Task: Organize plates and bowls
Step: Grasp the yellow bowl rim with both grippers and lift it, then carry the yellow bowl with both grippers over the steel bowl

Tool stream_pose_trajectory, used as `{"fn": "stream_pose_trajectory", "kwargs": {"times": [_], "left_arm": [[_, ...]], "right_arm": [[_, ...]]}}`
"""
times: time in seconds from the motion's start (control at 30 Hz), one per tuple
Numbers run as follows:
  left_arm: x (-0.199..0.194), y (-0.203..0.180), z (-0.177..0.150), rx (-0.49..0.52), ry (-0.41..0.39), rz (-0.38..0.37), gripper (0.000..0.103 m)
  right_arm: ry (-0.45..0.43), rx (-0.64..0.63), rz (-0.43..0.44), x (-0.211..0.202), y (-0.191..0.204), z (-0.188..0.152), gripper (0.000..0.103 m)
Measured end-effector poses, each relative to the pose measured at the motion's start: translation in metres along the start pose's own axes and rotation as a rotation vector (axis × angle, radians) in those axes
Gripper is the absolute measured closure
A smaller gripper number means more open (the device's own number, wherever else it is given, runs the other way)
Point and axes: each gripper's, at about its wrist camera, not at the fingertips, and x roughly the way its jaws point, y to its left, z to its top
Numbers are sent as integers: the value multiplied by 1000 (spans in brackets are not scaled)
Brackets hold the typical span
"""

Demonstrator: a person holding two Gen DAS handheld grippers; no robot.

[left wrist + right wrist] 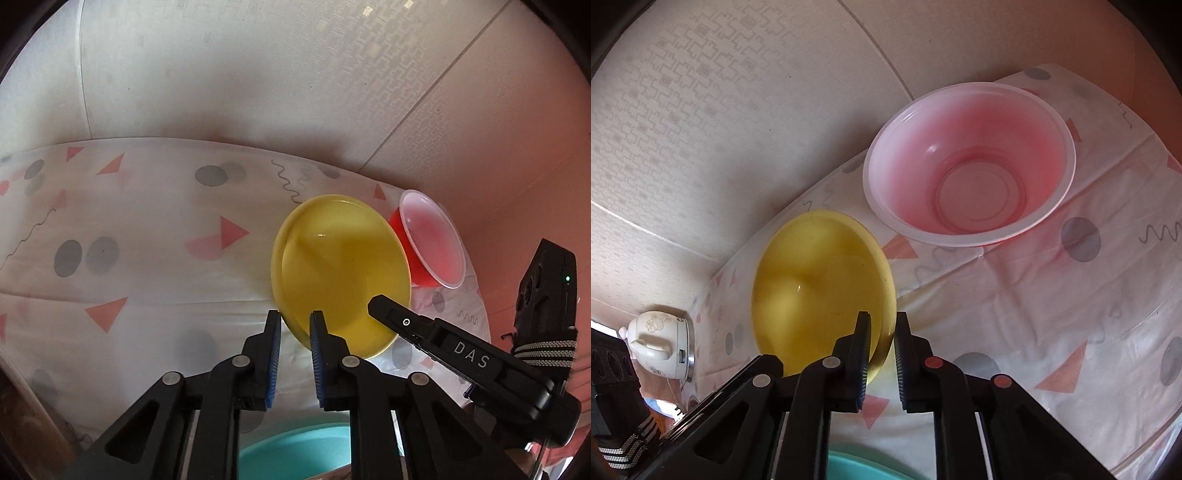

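Both claws, left (295,325) and right (882,325), pinch the tilted yellow plate (340,269).

We have the left gripper (295,325) angled steeply down, its blue-padded fingers (275,354) clamped on the near rim of the yellow plate (343,266). Our right gripper (882,328) tilts down too, pinching the same plate's rim; from the left wrist it comes in from four o'clock.
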Motion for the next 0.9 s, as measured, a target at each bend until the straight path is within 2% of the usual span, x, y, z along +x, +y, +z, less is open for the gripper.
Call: {"fn": "stream_pose_trajectory", "kwargs": {"times": [0.27,0.53,0.9], "left_arm": [[-18,3,-13,12,-34,-2,87],[-55,11,-30,2,-94,18,87],[-117,39,-67,-22,-201,99,87]], "right_arm": [[12,-29,43,-13,2,-17,92],[7,-85,92,-30,24,-34,92],[34,-212,184,-48,70,-65,92]]}}
